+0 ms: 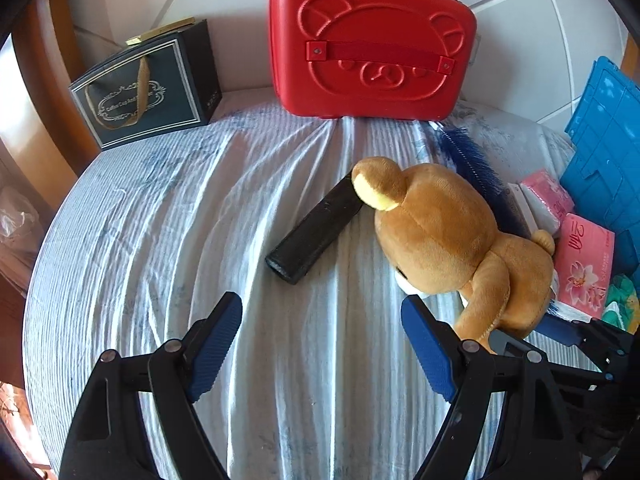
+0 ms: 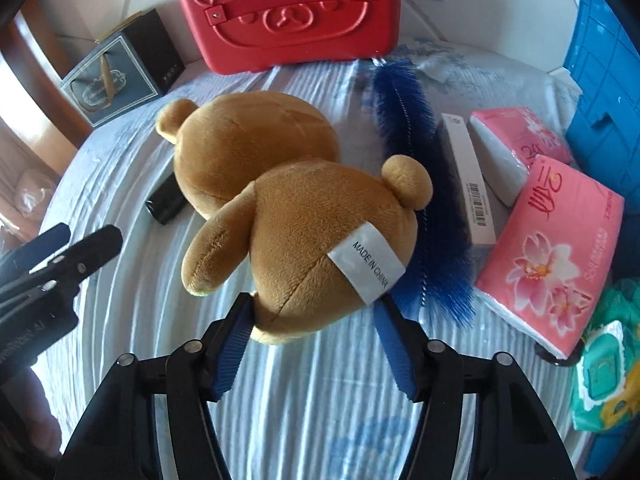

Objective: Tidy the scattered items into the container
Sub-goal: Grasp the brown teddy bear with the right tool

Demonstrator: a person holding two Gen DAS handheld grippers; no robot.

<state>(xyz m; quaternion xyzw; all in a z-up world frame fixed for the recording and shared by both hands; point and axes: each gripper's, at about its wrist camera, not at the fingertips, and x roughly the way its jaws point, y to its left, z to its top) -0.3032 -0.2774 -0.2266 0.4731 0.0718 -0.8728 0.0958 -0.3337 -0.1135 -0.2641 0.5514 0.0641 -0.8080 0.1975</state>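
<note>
A brown plush bear [image 1: 444,236] [image 2: 304,224] lies face down on the striped sheet. My right gripper [image 2: 314,320] straddles the bear's rear end, its jaws wide and touching the plush on both sides; whether it grips is unclear. My left gripper [image 1: 322,320] is open and empty, just left of the bear. A black tube [image 1: 316,232] [image 2: 166,204] lies partly under the bear's head. A blue bristle brush [image 2: 420,184], a white slim box [image 2: 468,184] and two pink tissue packs [image 2: 556,252] lie to the right. The blue crate [image 1: 608,152] [image 2: 608,92] stands at the far right.
A red bear-embossed case [image 1: 372,48] [image 2: 288,12] stands against the wall at the back. A dark gift bag [image 1: 148,88] [image 2: 116,76] stands at back left. A green wipes pack [image 2: 608,380] lies at the right edge. The left gripper shows in the right wrist view [image 2: 60,260].
</note>
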